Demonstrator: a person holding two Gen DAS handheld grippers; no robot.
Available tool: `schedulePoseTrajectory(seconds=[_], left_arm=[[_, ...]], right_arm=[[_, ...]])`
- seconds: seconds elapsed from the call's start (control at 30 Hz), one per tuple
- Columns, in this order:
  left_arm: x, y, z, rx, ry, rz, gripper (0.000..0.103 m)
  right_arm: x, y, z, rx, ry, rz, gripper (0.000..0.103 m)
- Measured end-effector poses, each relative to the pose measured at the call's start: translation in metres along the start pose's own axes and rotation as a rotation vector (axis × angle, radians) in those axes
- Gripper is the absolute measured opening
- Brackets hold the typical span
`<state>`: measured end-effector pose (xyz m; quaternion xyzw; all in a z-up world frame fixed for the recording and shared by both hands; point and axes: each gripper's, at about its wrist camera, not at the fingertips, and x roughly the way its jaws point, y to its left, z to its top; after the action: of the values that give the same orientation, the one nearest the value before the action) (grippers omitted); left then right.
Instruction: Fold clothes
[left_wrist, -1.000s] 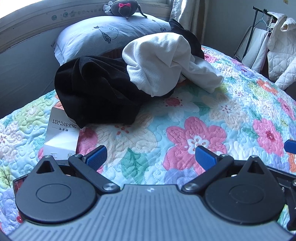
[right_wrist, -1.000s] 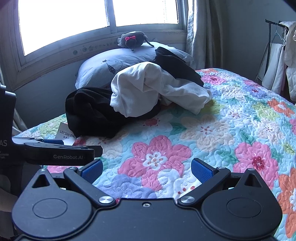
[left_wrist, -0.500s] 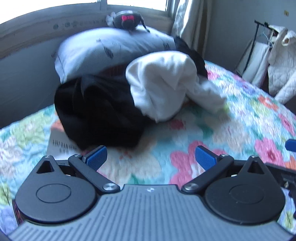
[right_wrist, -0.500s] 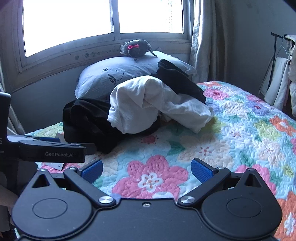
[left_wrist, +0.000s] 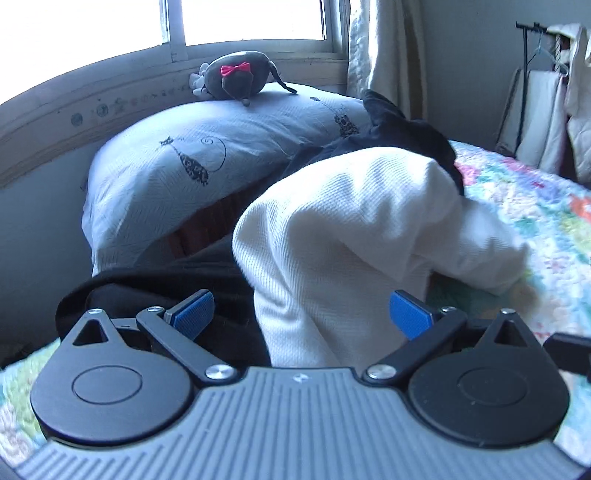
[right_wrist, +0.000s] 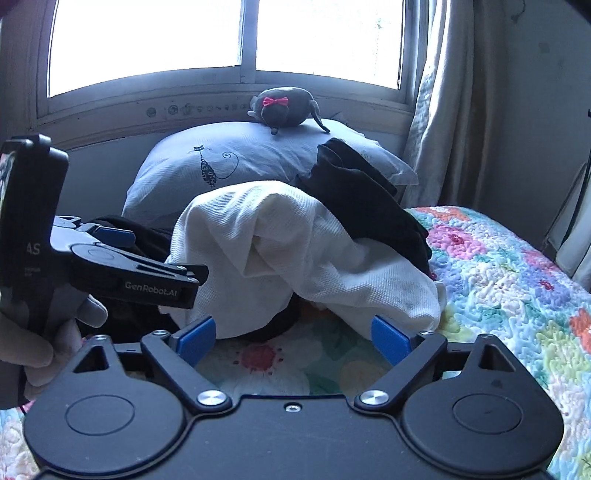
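A crumpled white waffle-knit garment (left_wrist: 351, 236) lies heaped over black clothes (left_wrist: 207, 273) on the floral quilt (left_wrist: 535, 206). My left gripper (left_wrist: 301, 314) is open, its blue pads either side of the white garment's near fold, close against it. In the right wrist view the white garment (right_wrist: 295, 251) and black clothes (right_wrist: 369, 206) sit just beyond my open, empty right gripper (right_wrist: 293, 338), which hovers over the quilt (right_wrist: 498, 280). The left gripper body (right_wrist: 122, 269) shows at the left of that view, against the pile.
A pale pillow with a cat print (left_wrist: 207, 158) carries a grey plush toy (left_wrist: 236, 75) behind the pile, under the window. A curtain (right_wrist: 436, 110) hangs at the right. A clothes rack with white garments (left_wrist: 546, 92) stands at the far right.
Both grippers have moved forward toward the clothes pile. The left gripper now has the white garment between its open pads; the paper tag is out of view.
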<state>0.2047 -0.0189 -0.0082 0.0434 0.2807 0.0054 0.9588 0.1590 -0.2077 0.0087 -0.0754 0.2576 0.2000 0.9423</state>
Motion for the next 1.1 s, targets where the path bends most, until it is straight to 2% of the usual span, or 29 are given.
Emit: schedulePoseTrajectory(seconds=[0.1, 0.2, 0.27, 0.3, 0.33, 0.4, 0.47, 0.53, 0.57, 0.6, 0.63, 0.7, 0.77, 0.83, 0.97, 1.03, 1.1], left_arm=[[0.025, -0.005, 0.003, -0.009, -0.002, -0.005, 0.103], [0.046, -0.002, 0.002, -0.05, 0.045, -0.029, 0.103], [0.051, 0.004, 0.0, -0.072, 0.037, -0.049, 0.102], [0.053, 0.006, 0.0, -0.082, 0.034, -0.052, 0.095], [0.055, 0.008, 0.0, -0.094, 0.033, -0.067, 0.076], [0.056, 0.014, 0.001, -0.127, 0.035, -0.126, 0.054], [0.054, 0.016, 0.001, -0.149, 0.034, -0.149, 0.042], [0.053, 0.017, 0.003, -0.153, 0.037, -0.168, 0.031], [0.053, 0.019, 0.004, -0.163, 0.037, -0.178, 0.029], [0.053, 0.023, 0.005, -0.181, 0.045, -0.192, 0.028], [0.054, 0.026, 0.005, -0.201, 0.054, -0.207, 0.027], [0.052, 0.031, 0.006, -0.228, 0.067, -0.231, 0.026], [0.044, 0.033, 0.006, -0.231, 0.052, -0.262, 0.025], [0.025, 0.032, 0.005, -0.225, -0.014, -0.332, 0.025], [-0.007, 0.03, 0.006, -0.204, -0.054, -0.37, 0.024], [-0.023, 0.034, 0.005, -0.231, -0.054, -0.407, 0.024], [-0.051, 0.036, 0.003, -0.235, -0.071, -0.44, 0.021]], right_arm=[[0.022, -0.005, 0.013, -0.011, -0.012, -0.02, 0.091], [0.049, 0.004, 0.018, -0.125, 0.014, -0.066, 0.092], [0.074, 0.008, 0.02, -0.184, 0.04, -0.098, 0.092], [0.084, 0.01, 0.02, -0.196, 0.05, -0.107, 0.092], [0.093, 0.011, 0.019, -0.199, 0.057, -0.111, 0.091], [0.11, 0.014, 0.02, -0.201, 0.061, -0.119, 0.091], [0.127, 0.021, 0.022, -0.217, 0.061, -0.134, 0.09], [0.14, 0.029, 0.023, -0.228, 0.07, -0.154, 0.079], [0.142, 0.032, 0.024, -0.218, 0.074, -0.141, 0.067], [0.14, 0.034, 0.023, -0.202, 0.07, -0.129, 0.053], [0.135, 0.035, 0.023, -0.179, 0.062, -0.124, 0.044], [0.12, 0.031, 0.02, -0.102, 0.045, -0.104, 0.011], [0.099, 0.025, 0.019, -0.035, 0.017, -0.087, 0.008], [0.071, 0.02, 0.017, 0.029, -0.025, -0.075, 0.008], [0.012, 0.01, 0.005, 0.283, -0.115, 0.067, 0.007], [-0.022, 0.013, -0.001, 0.338, -0.156, 0.13, 0.005], [-0.046, 0.021, -0.007, 0.341, -0.16, 0.155, 0.004]])
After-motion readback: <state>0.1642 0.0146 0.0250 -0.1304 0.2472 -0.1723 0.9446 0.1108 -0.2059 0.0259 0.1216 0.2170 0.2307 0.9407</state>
